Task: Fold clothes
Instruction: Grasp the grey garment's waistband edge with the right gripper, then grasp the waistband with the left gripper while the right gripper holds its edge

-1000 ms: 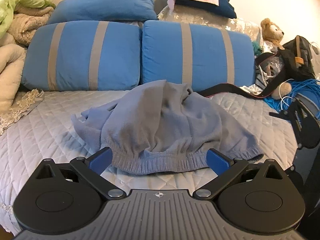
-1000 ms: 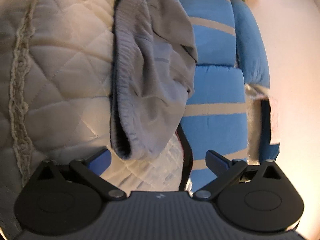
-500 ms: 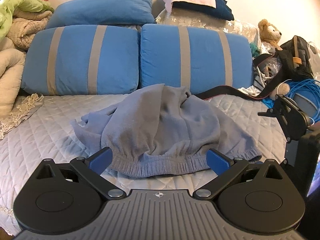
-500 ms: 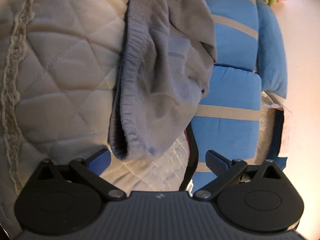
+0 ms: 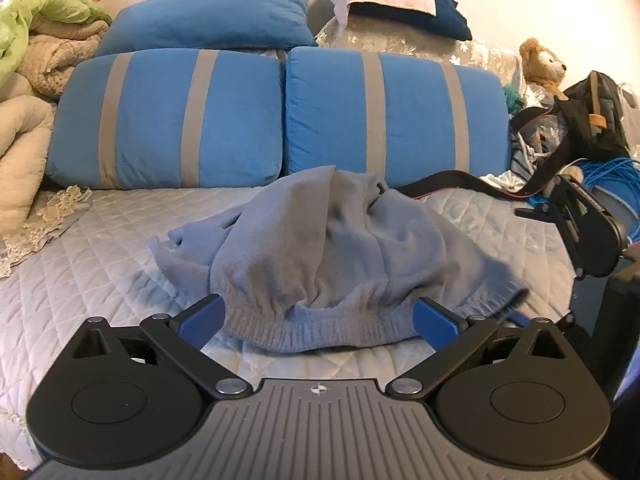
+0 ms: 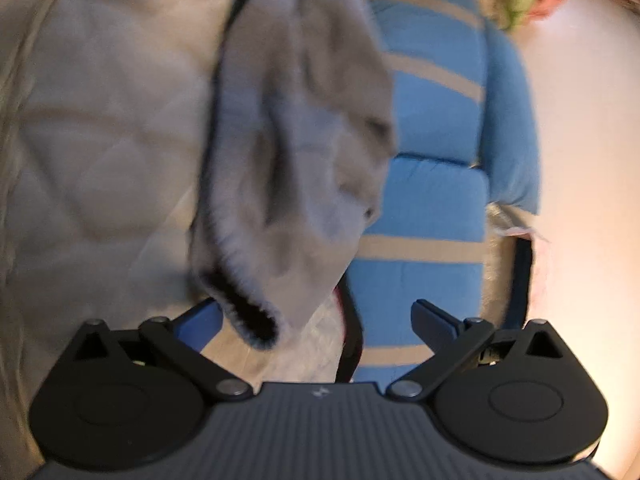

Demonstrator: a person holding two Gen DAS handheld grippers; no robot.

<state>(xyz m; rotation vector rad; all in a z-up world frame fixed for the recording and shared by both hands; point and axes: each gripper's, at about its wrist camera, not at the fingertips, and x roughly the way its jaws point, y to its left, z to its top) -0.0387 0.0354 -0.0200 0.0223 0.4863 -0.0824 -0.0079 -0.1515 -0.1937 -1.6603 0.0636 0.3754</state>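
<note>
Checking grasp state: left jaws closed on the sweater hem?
No. The left gripper jaws stand wide apart, with the grey sweater's ribbed hem lying loose between them.

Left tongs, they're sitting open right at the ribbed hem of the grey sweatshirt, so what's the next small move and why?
Probably ease the left tongs forward and shut them on the ribbed hem. Both fingers stand wide apart at that edge, and the grey sweatshirt lies bunched and unfolded on the quilted bed, so an edge grip would help spread it.

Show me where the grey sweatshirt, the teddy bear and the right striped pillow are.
grey sweatshirt (image 5: pixel 328 248), left wrist view, middle of the crumpled body.
teddy bear (image 5: pixel 544 66), left wrist view, its head.
right striped pillow (image 5: pixel 408 112), left wrist view, blue panel between the grey stripes.
</note>
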